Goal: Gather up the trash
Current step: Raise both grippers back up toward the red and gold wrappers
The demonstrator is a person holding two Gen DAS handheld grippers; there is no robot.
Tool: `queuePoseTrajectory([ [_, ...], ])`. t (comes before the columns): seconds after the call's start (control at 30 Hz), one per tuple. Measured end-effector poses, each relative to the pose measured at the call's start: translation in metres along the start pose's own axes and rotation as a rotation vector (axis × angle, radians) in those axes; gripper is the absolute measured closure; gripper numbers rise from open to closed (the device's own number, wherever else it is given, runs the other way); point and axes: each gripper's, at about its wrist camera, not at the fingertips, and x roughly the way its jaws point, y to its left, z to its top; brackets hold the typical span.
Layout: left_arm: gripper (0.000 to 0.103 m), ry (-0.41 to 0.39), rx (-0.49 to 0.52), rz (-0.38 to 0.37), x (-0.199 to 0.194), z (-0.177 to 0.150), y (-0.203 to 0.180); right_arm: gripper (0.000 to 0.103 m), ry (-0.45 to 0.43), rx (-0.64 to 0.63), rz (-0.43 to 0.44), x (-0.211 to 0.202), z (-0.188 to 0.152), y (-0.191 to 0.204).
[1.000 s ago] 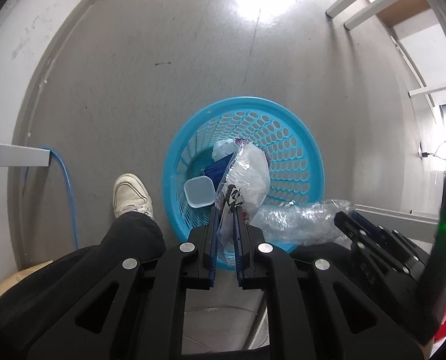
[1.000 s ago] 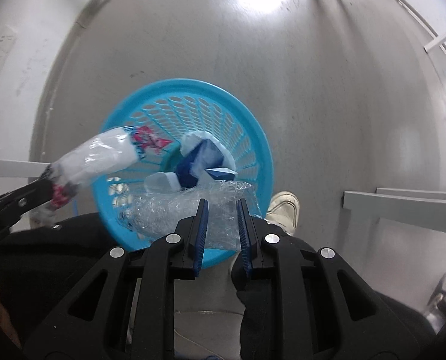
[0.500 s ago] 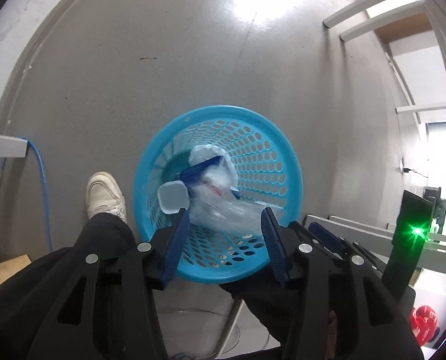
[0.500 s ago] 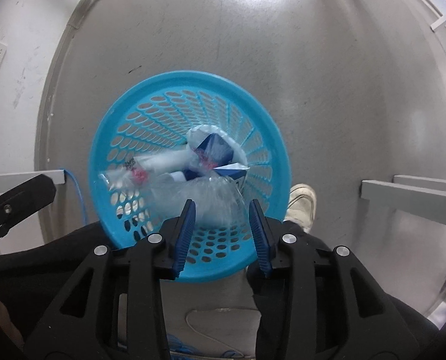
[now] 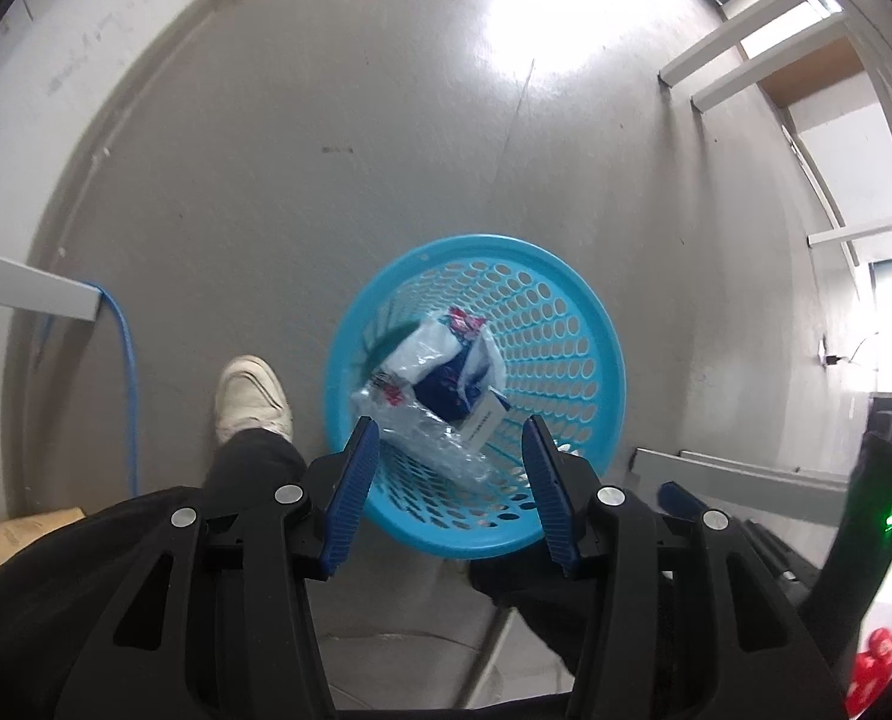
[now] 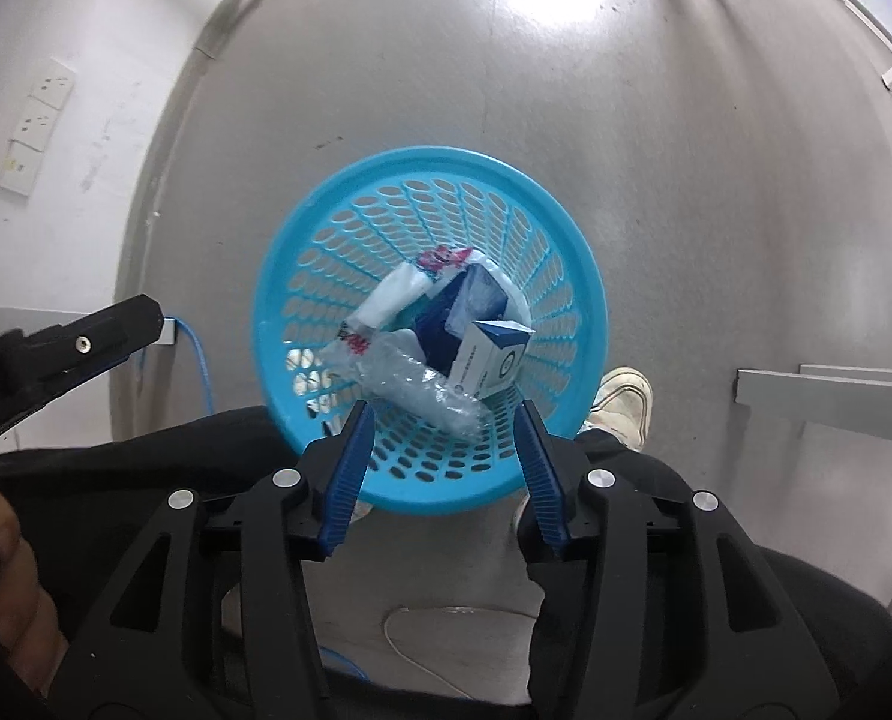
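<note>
Sitting on the floor directly below both claws, the blue basket (image 6: pixel 428 324) holds the trash: a white wrapper (image 6: pixel 392 294), a crushed clear bottle (image 6: pixel 410 384) lying slantwise, a small carton (image 6: pixel 493 360). The right gripper (image 6: pixel 440 450) and left gripper (image 5: pixel 451 468) have just been opening; both stand apart, empty.

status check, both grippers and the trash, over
Left gripper open, empty; right gripper open, empty, jaws just opened. Crushed clear plastic bottle and white wrapper in round blue perforated basket. Nothing in the way.
</note>
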Motion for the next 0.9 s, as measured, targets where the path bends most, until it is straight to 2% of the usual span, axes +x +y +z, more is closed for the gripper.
queuePoseTrajectory([
  [0.17, 0.053, -0.086, 0.007, -0.033, -0.033, -0.020, 0.004, 0.055, -0.041, -0.030, 0.008, -0.025, -0.022, 0.007],
  [0.27, 0.052, -0.115, 0.006, -0.058, -0.048, -0.031, 0.007, 0.046, -0.098, -0.078, 0.006, -0.048, -0.037, 0.015],
  [0.37, 0.050, -0.142, 0.028, -0.052, -0.062, -0.044, 0.003, 0.043, -0.148, -0.097, 0.031, -0.072, -0.055, 0.016],
  [0.4, 0.048, -0.147, 0.032, -0.051, -0.067, -0.048, 0.003, 0.038, -0.164, -0.099, 0.039, -0.080, -0.061, 0.015],
  [0.5, 0.044, -0.173, 0.018, -0.056, -0.088, -0.063, 0.002, 0.037, -0.173, -0.115, 0.042, -0.094, -0.073, 0.016],
  [0.63, 0.038, -0.272, 0.107, -0.025, -0.118, -0.090, -0.011, 0.035, -0.233, -0.134, 0.069, -0.123, -0.095, 0.018],
  [0.73, 0.034, -0.346, 0.176, 0.026, -0.140, -0.109, -0.017, 0.033, -0.275, -0.138, 0.096, -0.146, -0.111, 0.018],
  [0.83, 0.030, -0.387, 0.205, 0.029, -0.158, -0.120, -0.018, 0.028, -0.323, -0.169, 0.108, -0.169, -0.128, 0.023],
  [0.9, 0.024, -0.432, 0.239, 0.023, -0.172, -0.129, -0.018, 0.026, -0.356, -0.182, 0.115, -0.185, -0.140, 0.023],
])
